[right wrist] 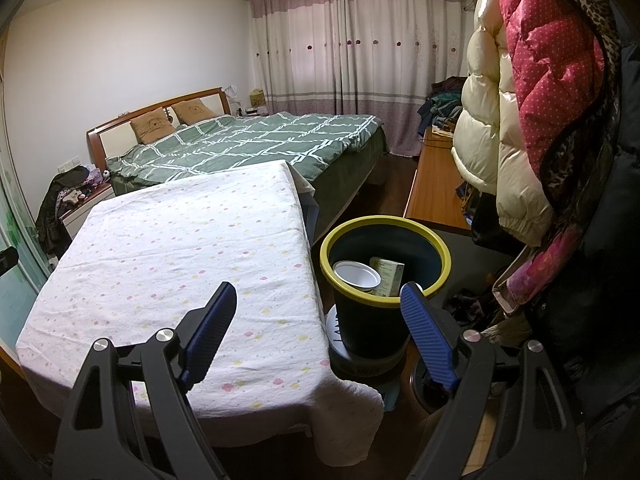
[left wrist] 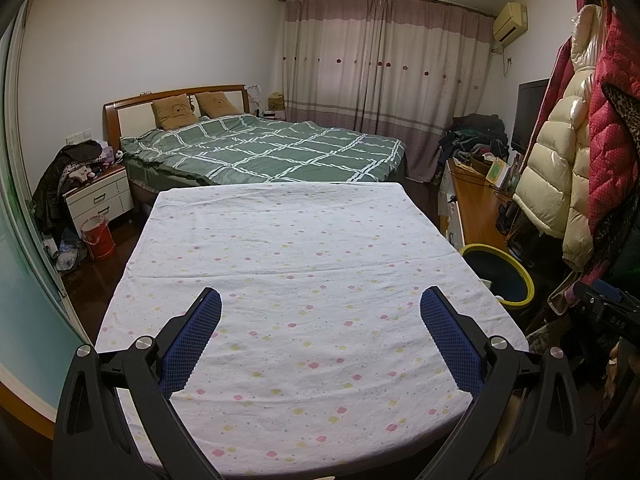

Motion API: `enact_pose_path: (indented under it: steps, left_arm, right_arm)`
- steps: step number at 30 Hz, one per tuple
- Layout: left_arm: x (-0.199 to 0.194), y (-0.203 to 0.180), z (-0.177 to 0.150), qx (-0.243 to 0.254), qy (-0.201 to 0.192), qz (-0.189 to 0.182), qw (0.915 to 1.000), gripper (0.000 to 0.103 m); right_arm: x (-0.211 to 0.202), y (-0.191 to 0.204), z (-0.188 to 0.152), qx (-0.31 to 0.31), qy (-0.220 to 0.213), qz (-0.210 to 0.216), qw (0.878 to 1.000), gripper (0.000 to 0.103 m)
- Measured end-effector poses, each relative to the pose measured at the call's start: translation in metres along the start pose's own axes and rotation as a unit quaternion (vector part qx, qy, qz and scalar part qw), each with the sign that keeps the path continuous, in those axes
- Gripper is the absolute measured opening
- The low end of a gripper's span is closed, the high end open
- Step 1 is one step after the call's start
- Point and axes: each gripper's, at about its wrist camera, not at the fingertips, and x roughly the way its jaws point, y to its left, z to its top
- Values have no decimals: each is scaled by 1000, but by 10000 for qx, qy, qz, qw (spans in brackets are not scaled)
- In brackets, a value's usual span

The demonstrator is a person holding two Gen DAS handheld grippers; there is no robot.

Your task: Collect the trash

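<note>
A dark bin with a yellow rim [right wrist: 438, 248] stands to the right of a table covered in a flowered white cloth [right wrist: 168, 248]. Inside it lie a white round cup [right wrist: 356, 276] and a small greenish box [right wrist: 388, 274]. The same bin [left wrist: 520, 276] shows at the table's right edge in the left wrist view. My right gripper [right wrist: 320, 300] hangs open over the table's right edge, its right finger [right wrist: 426, 336] in front of the bin, nothing between the jaws. My left gripper [left wrist: 320, 308] is open above the bare cloth [left wrist: 304, 264].
A bed with a green checked quilt [left wrist: 272, 148] lies beyond the table. Puffy coats [right wrist: 520, 120] hang close on the right over a wooden desk [right wrist: 432, 188]. A nightstand with clothes [left wrist: 96, 192] and a red bucket [left wrist: 98, 236] stand at the left.
</note>
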Motion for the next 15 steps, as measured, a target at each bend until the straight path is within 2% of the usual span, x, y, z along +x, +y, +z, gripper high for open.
enact_pose_path:
  steps: [15]
  left_arm:
    - [1,-1,-8,-6,34,-67,10000,98]
  right_arm:
    - [2,1,-3,-4,22,6,10000,80]
